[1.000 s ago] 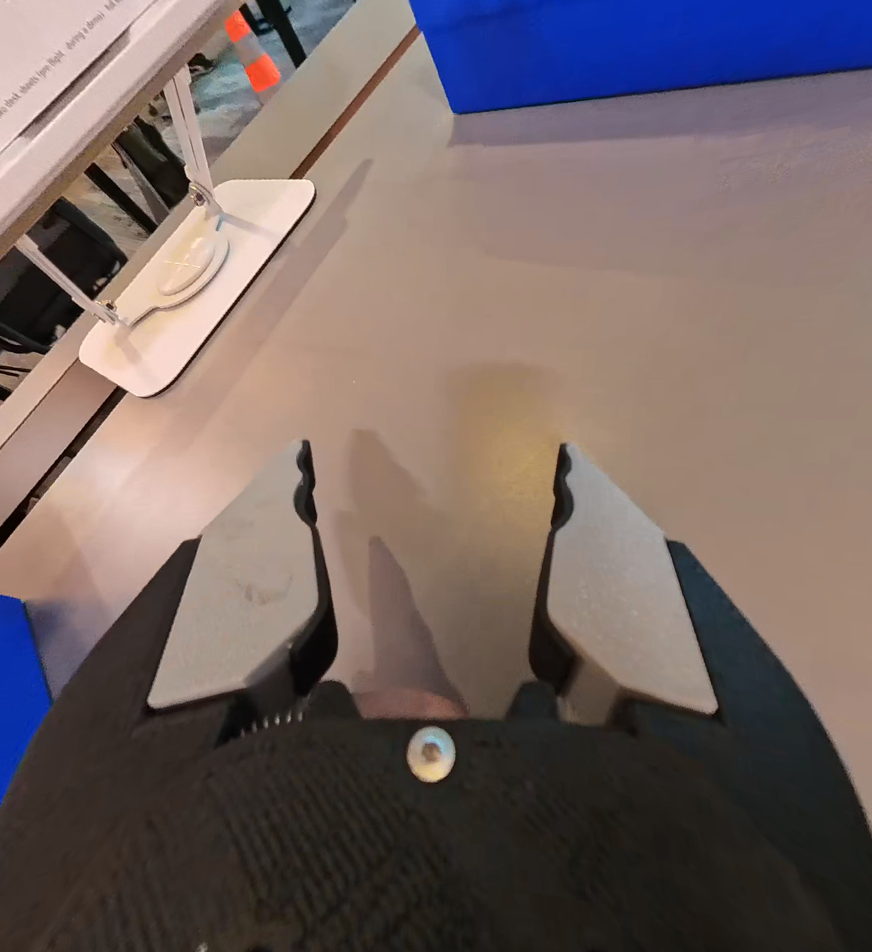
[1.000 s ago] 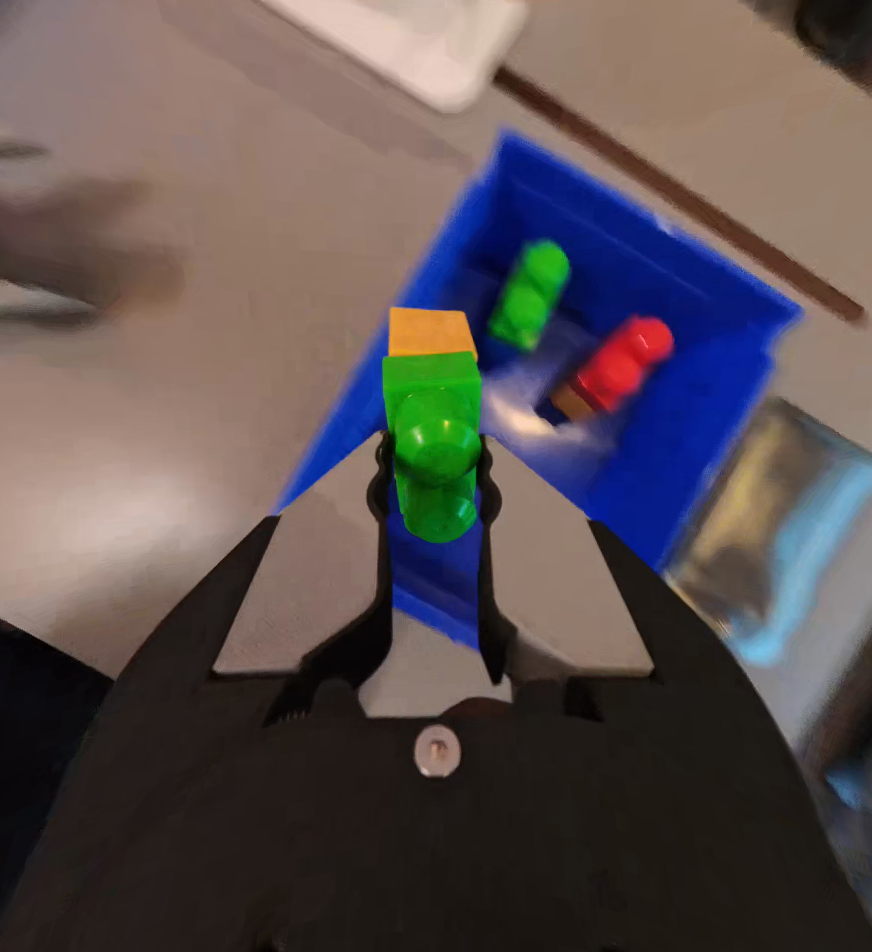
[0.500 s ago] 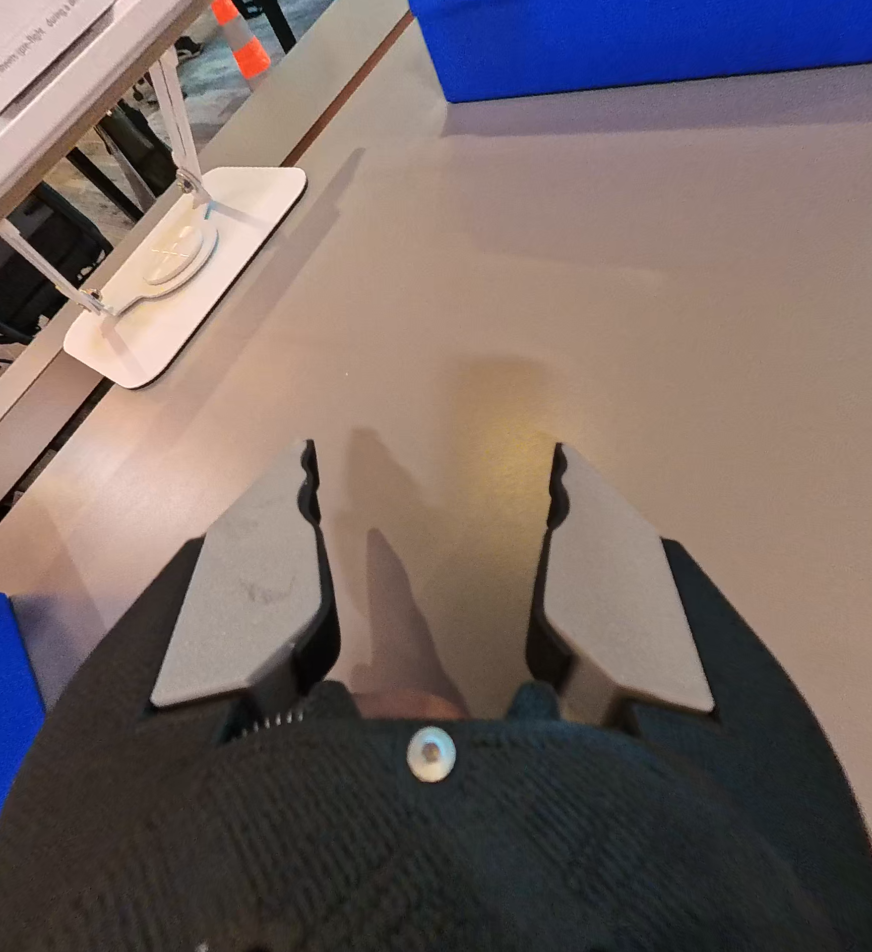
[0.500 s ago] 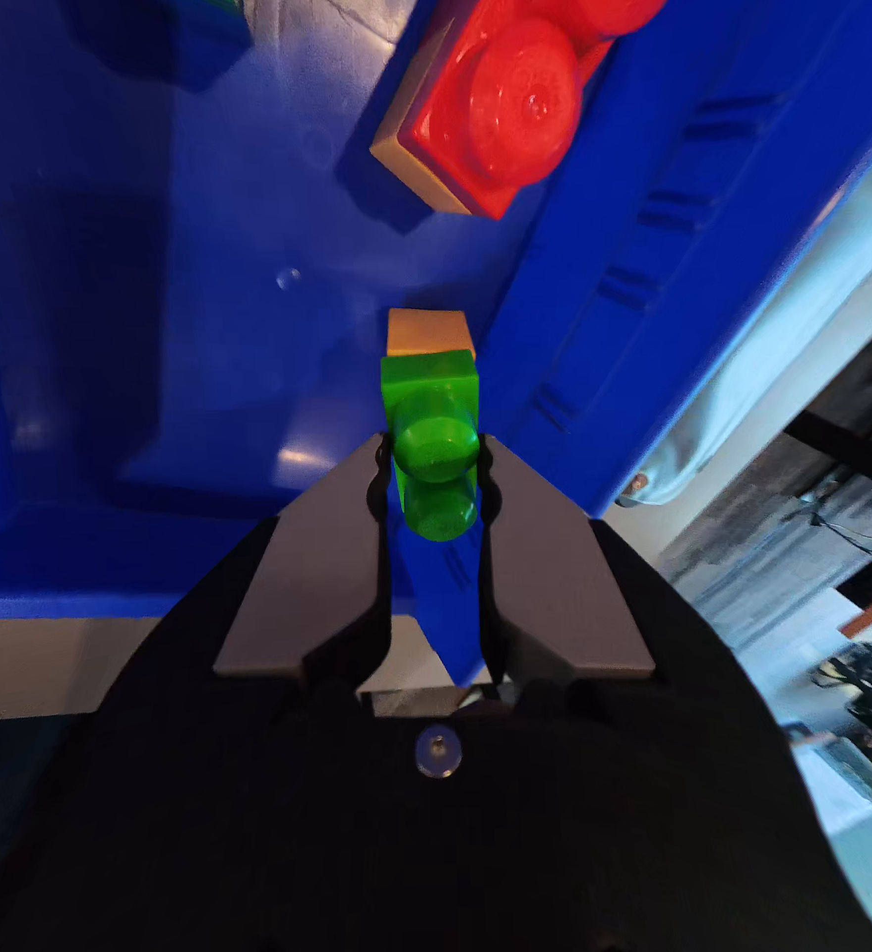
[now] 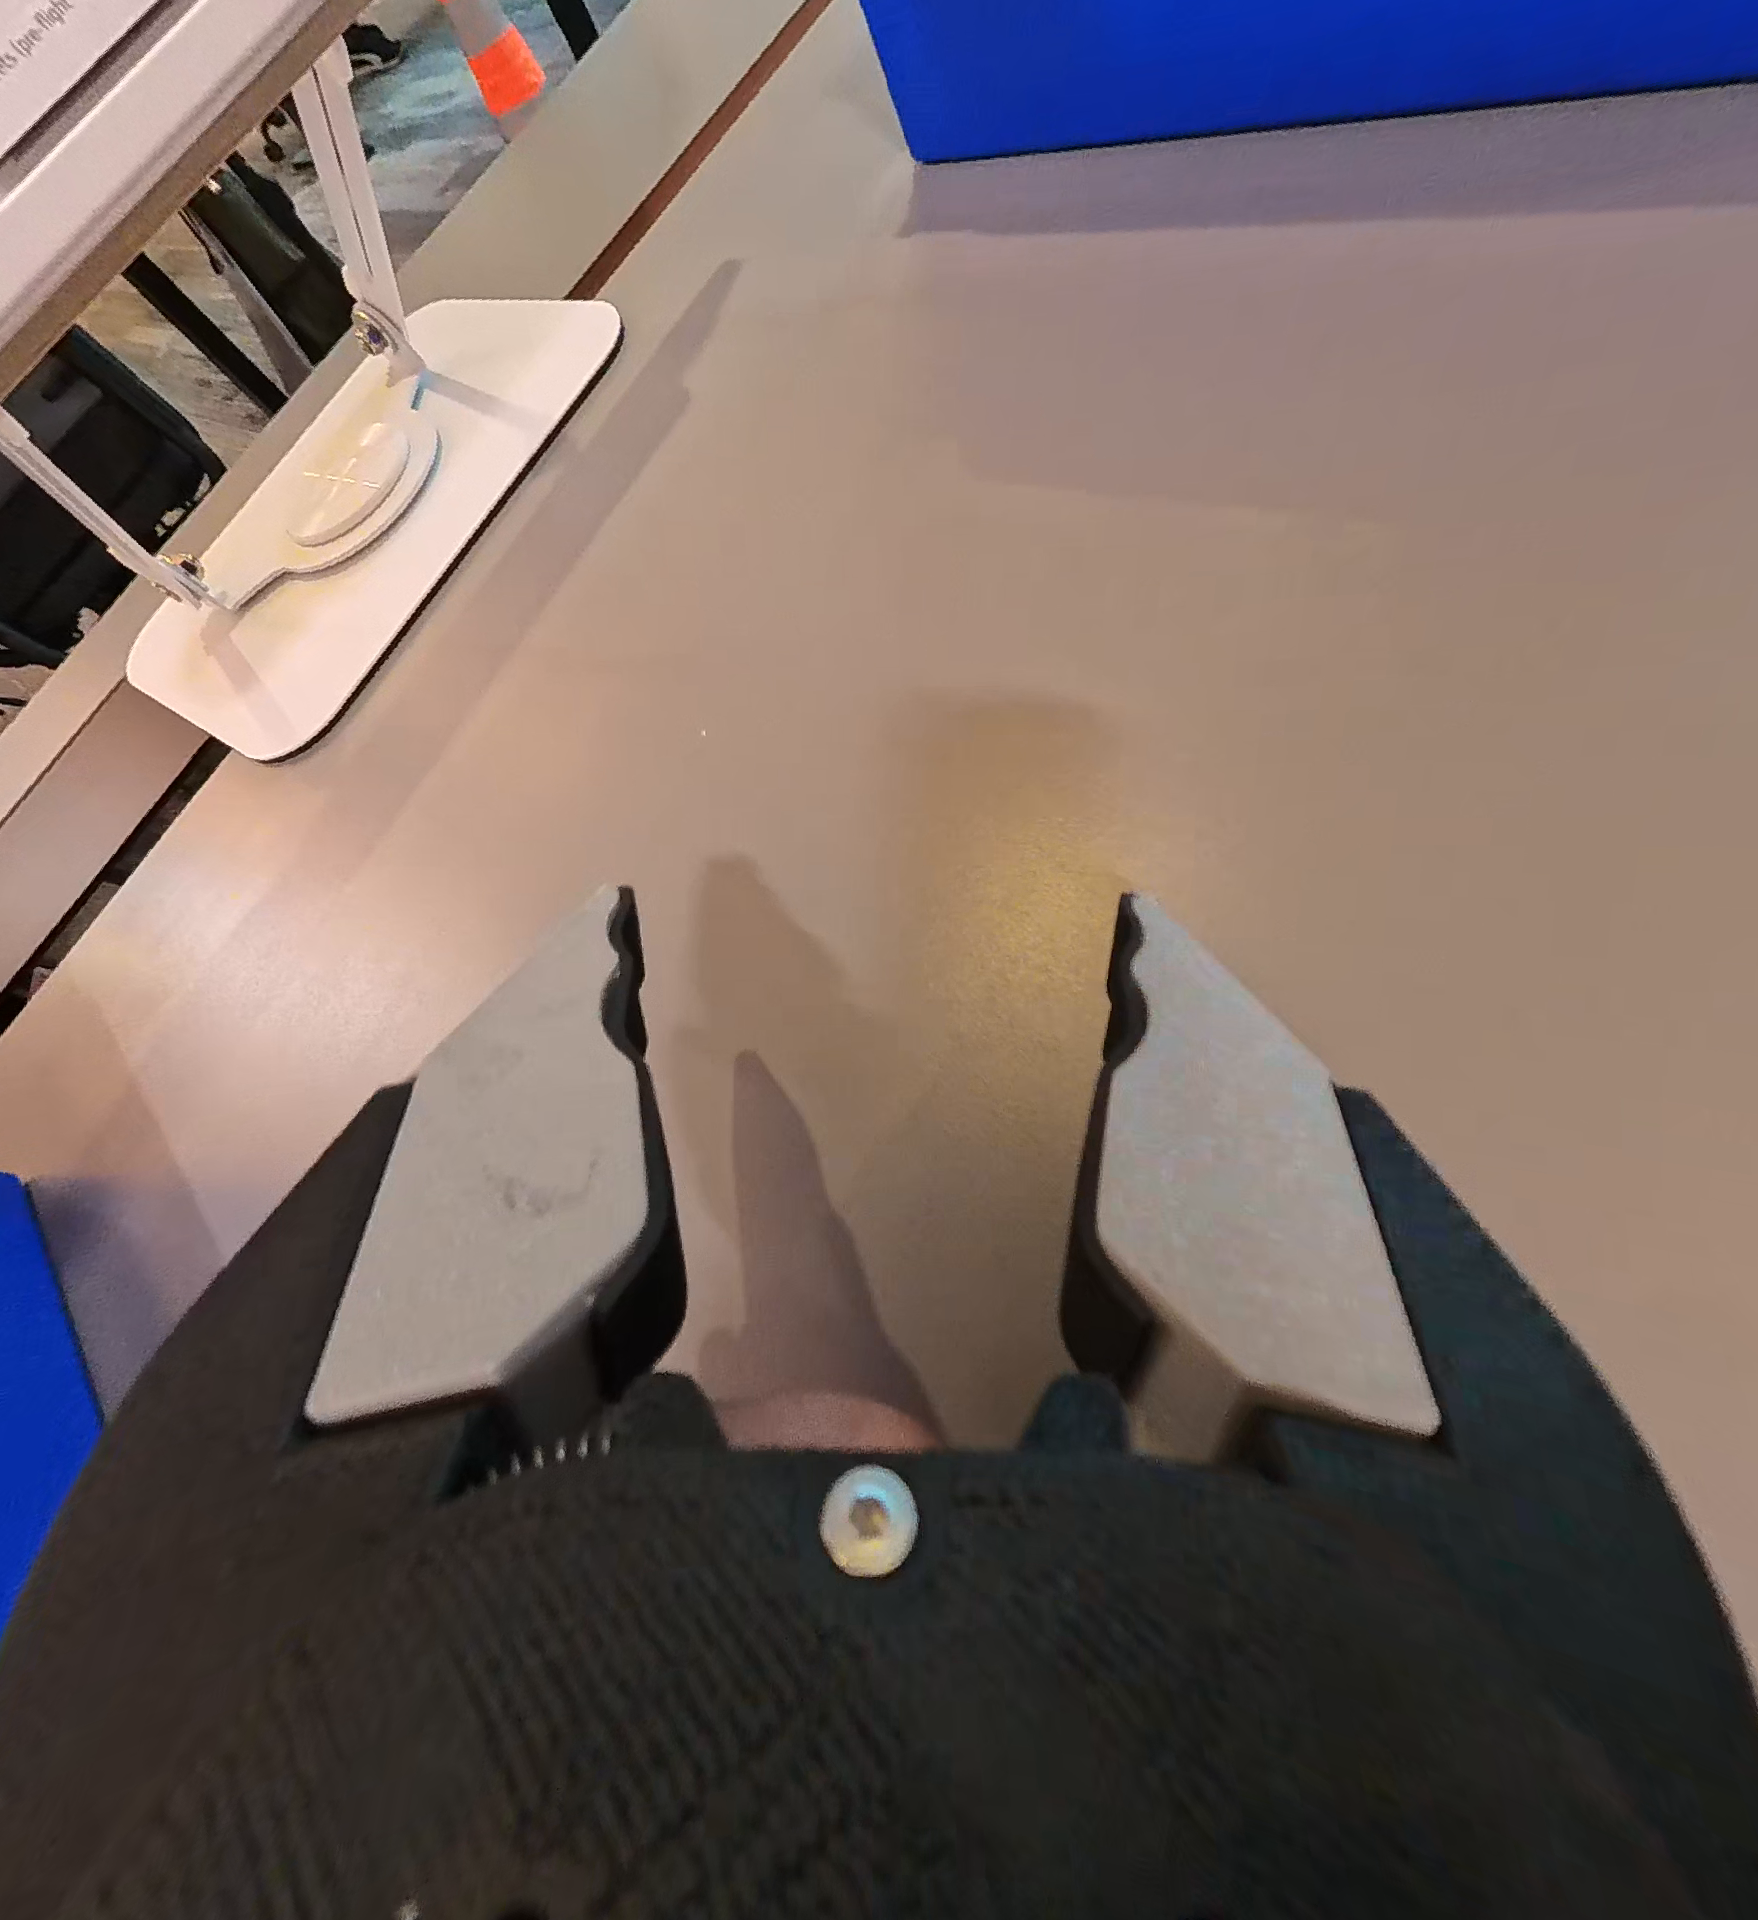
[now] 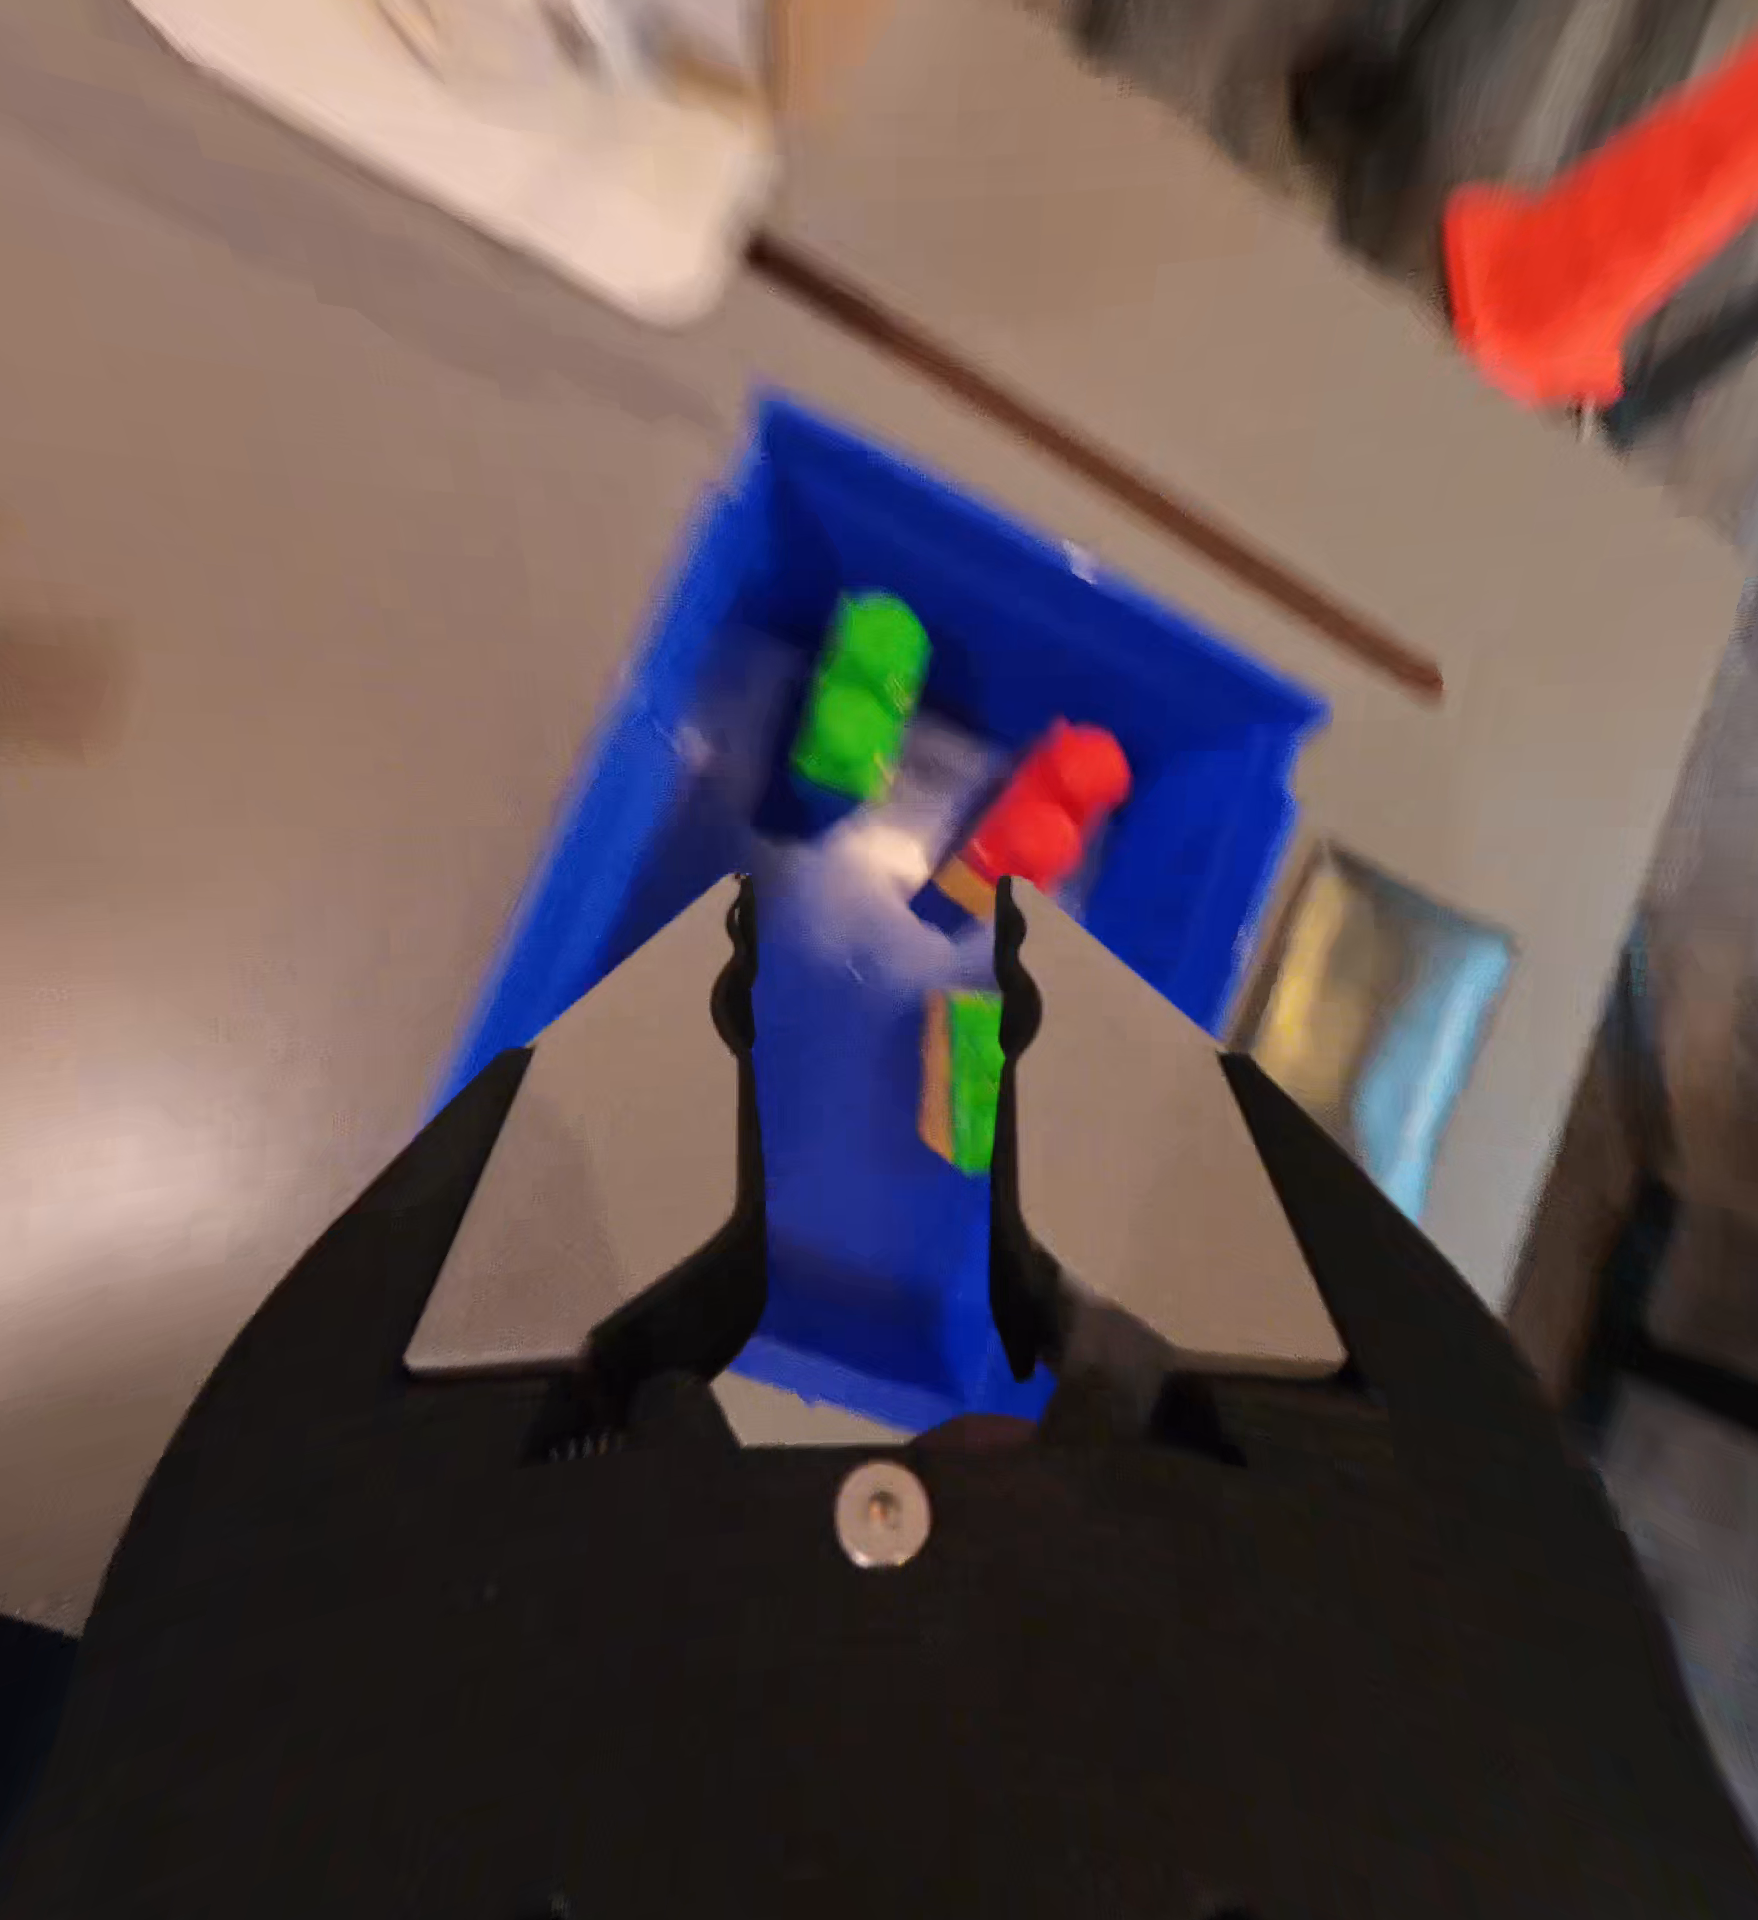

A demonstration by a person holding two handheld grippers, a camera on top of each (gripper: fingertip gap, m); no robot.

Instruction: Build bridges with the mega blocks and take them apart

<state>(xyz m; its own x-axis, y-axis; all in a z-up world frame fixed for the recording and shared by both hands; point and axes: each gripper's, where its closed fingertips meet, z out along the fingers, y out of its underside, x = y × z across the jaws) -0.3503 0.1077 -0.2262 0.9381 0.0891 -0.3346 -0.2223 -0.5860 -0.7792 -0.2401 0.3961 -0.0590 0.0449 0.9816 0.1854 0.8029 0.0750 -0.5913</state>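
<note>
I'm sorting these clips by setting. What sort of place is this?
Probably an indoor office or lab workspace: a plain grey table carrying a white stand with a printed sheet, a blue bin of toy blocks, and an orange traffic cone on the floor beyond.

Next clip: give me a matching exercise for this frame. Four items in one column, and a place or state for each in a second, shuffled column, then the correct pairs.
Items
1. right gripper
2. left gripper
3. red block
4. white stand base

Places or states
A. on the table near its edge, beside no bin
B. open and empty, over bare table
C. lying in the blue bin, next to a green block
D. open and empty, above the blue bin

Pairs: 1-D, 2-B, 3-C, 4-A
</note>
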